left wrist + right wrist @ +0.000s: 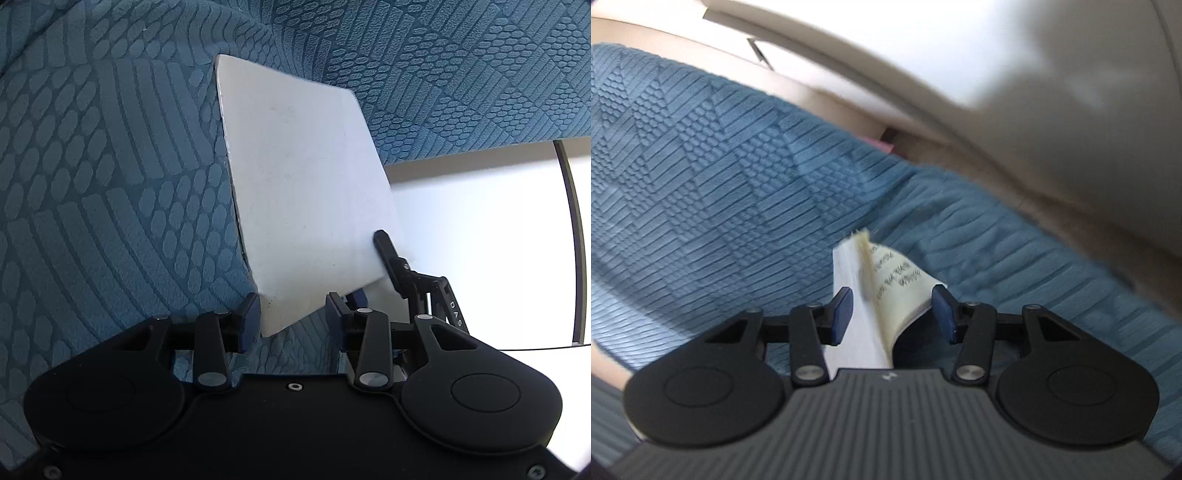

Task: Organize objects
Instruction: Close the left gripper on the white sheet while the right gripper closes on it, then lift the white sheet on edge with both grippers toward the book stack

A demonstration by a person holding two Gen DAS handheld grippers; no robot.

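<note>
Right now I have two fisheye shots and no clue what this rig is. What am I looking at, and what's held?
No robot arm: a person carries a two-finger gripper in each hand, each with a camera looking along its fingers. One view looks out from the left gripper, the other from the right gripper. Both show one white book over a blue patterned blanket. The left jaws stand open around its corner. The right gripper seems to clamp it, pages fanned between its pads; that view is blurred.
</note>
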